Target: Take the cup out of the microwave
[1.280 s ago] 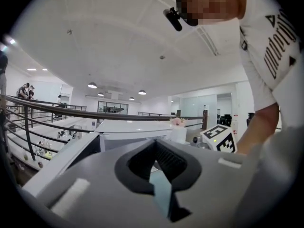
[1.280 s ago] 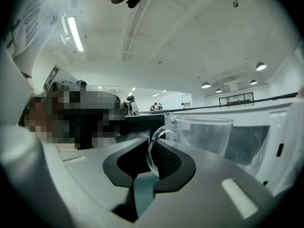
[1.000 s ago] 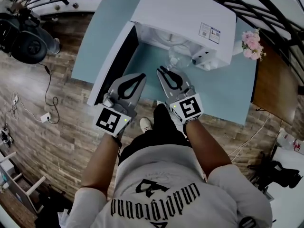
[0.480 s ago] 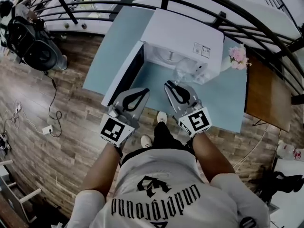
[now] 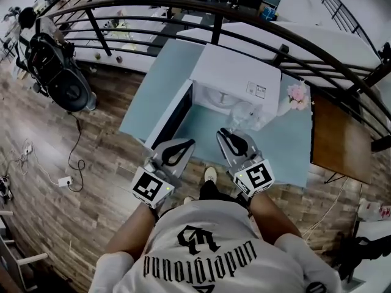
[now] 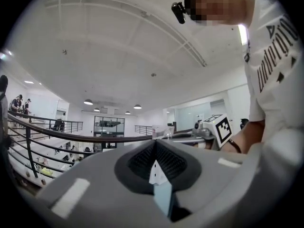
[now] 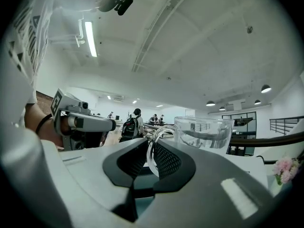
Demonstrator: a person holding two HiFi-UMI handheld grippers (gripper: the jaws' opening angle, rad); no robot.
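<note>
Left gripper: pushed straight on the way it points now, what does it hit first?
Probably the open front of the white microwave oven; the left gripper, jaws together, aims just past its swung-open door. Its height against the oven is unclear from above.

Clear glass cup upright, handle between the jaws, just outside the open white microwave.

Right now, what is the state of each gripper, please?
Left gripper: closed, empty.
Right gripper: closed on the handle of the glass cup.
</note>
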